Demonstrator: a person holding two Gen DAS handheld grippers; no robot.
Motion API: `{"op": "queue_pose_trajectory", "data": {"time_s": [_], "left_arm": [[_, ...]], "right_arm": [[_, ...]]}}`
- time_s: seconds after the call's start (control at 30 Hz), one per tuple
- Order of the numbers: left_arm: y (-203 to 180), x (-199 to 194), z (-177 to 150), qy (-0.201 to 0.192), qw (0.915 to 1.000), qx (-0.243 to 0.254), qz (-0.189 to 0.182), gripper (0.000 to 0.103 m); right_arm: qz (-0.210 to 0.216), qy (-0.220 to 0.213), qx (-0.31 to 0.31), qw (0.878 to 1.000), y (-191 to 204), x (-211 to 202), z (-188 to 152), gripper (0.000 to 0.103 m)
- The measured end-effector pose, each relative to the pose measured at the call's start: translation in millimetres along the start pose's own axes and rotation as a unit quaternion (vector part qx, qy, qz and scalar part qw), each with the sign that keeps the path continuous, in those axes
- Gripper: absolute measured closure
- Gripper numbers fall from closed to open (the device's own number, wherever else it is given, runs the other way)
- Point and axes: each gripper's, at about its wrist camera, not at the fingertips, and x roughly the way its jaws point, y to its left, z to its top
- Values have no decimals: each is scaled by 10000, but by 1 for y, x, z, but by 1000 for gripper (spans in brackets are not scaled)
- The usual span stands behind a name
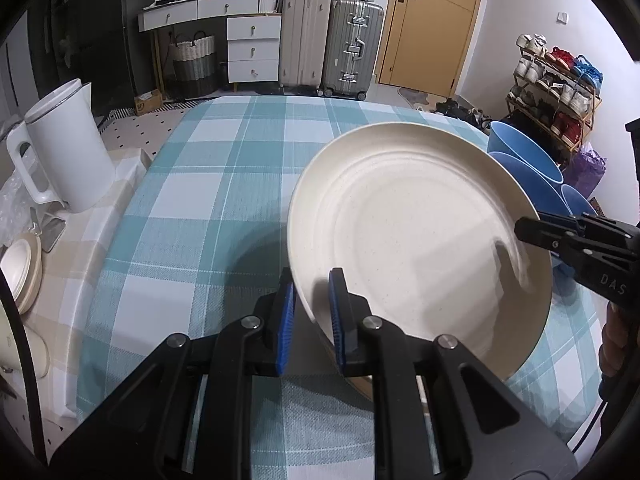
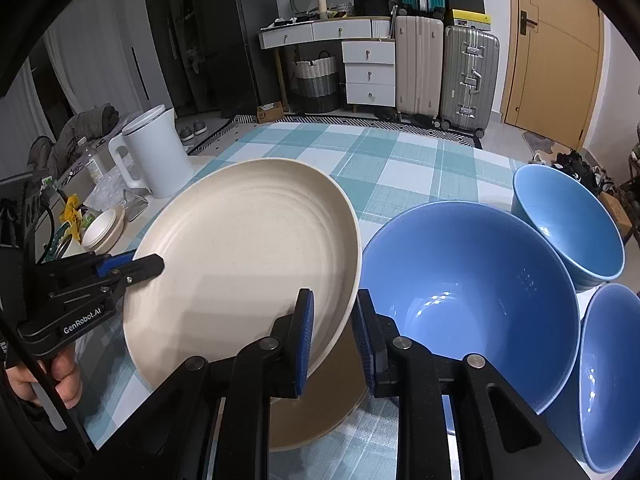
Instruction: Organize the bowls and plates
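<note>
Cream plate (image 1: pixel 416 236) tilted above checked tablecloth (image 1: pixel 192 208), rim pinched both sides: left gripper (image 1: pixel 312 304) clamped near edge, right gripper (image 2: pixel 334 332) clamped opposite. Three blue bowls (image 2: pixel 472 300) just right of plate; second cream plate (image 2: pixel 316 408) beneath.

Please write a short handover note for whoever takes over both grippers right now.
Left gripper: shut on the cream plate's near rim.
Right gripper: shut on the same plate's opposite rim; the plate is tilted.
A second cream plate lies on the checked tablecloth beneath it.
Three blue bowls stand separately on the right.
Done: plate gripped from both sides.
Left: set it on the lower plate; probably nest the bowls.
</note>
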Motion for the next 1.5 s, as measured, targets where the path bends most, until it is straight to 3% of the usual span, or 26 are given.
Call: {"op": "queue_pose_trajectory", "data": {"time_s": [0.53, 1.5], "left_arm": [[7, 3, -14, 89, 9998, 40, 171, 90], [-23, 35, -25, 182, 9976, 545, 399, 86]], "right_arm": [[35, 80, 15, 10000, 14, 5, -18, 81], [-752, 151, -279, 9967, 17, 16, -56, 80]]}}
